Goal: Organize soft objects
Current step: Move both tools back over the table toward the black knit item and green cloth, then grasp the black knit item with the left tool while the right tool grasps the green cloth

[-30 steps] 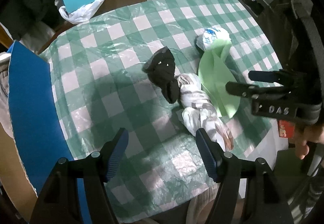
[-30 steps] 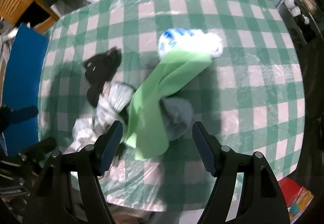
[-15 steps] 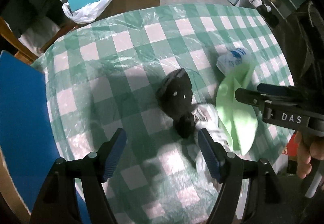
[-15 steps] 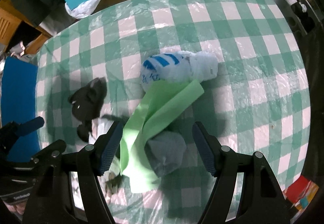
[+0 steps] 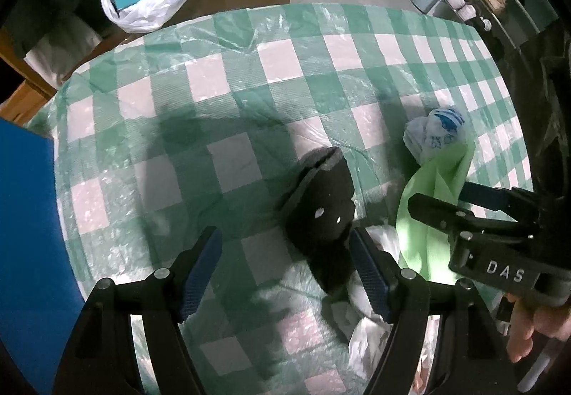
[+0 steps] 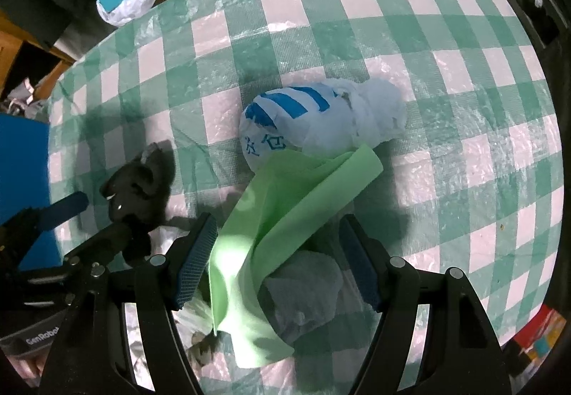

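Nearing black sock (image 5: pixel 323 213) — both tools lower

Black left gripper (image 5: pixel 285 252), blue-padded jaws, silver screws.

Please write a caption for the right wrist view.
Open right gripper above a green cloth draped over a grey sock.

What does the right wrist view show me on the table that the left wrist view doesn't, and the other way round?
Only the right wrist view shows the grey bundle half under the green cloth, between the open right gripper. Only the left wrist view shows the hand holding the right gripper. Both show the green cloth, the black sock, the white and blue bundle, the open left gripper and the checked tablecloth.
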`<state>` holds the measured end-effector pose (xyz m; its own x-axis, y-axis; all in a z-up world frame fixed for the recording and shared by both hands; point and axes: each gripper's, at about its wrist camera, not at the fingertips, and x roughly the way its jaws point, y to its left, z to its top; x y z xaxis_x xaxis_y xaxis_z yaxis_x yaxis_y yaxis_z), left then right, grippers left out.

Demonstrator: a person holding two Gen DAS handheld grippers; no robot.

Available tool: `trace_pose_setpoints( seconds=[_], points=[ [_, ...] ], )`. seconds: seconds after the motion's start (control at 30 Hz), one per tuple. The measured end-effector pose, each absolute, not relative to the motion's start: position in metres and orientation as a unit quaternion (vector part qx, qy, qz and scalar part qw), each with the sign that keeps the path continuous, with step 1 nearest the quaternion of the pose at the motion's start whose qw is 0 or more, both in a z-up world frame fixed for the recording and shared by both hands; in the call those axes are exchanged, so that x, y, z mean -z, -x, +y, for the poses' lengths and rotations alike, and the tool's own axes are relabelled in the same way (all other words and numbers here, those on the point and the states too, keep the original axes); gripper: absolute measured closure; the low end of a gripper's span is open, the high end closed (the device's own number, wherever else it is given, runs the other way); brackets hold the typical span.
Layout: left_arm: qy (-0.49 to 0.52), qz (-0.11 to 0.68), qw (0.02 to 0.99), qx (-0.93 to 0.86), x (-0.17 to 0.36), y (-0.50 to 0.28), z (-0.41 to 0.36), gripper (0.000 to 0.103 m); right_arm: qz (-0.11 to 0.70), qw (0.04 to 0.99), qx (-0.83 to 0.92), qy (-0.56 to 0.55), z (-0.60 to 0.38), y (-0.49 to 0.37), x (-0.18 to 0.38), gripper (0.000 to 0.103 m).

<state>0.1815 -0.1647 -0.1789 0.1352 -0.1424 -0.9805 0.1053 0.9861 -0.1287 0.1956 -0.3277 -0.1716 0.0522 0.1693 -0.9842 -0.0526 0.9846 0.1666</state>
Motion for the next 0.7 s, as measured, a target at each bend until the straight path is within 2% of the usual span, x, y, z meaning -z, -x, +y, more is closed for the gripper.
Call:
trace_pose_setpoints(
  seconds=[0.33,0.37,0.5,0.67,0.7],
  points=[
    [0.014,0.646,0.757,0.092,0.188,-0.190,-0.170,0.029,0.687,0.723,-0.064,-0.024,-0.318,-0.202,0.182,0.031],
    [0.016,0.645,0.758,0.096,0.188,-0.189,-0.170,0.032,0.688,0.723,-0.064,-0.021,-0.318,-0.201,0.182,0.031],
    [0.036,0.645,0.754,0.117,0.188,-0.188,-0.170,0.060,0.690,0.721,-0.066,-0.016,-0.309,-0.204,0.187,0.031],
    [0.031,0.639,0.759,0.122,0.185,-0.185,-0.171,0.067,0.688,0.723,-0.065,0.007,-0.289,-0.210,0.193,0.031],
    [0.032,0.639,0.759,0.122,0.186,-0.184,-0.169,0.067,0.686,0.724,-0.068,0.013,-0.285,-0.210,0.193,0.034]
  ],
)
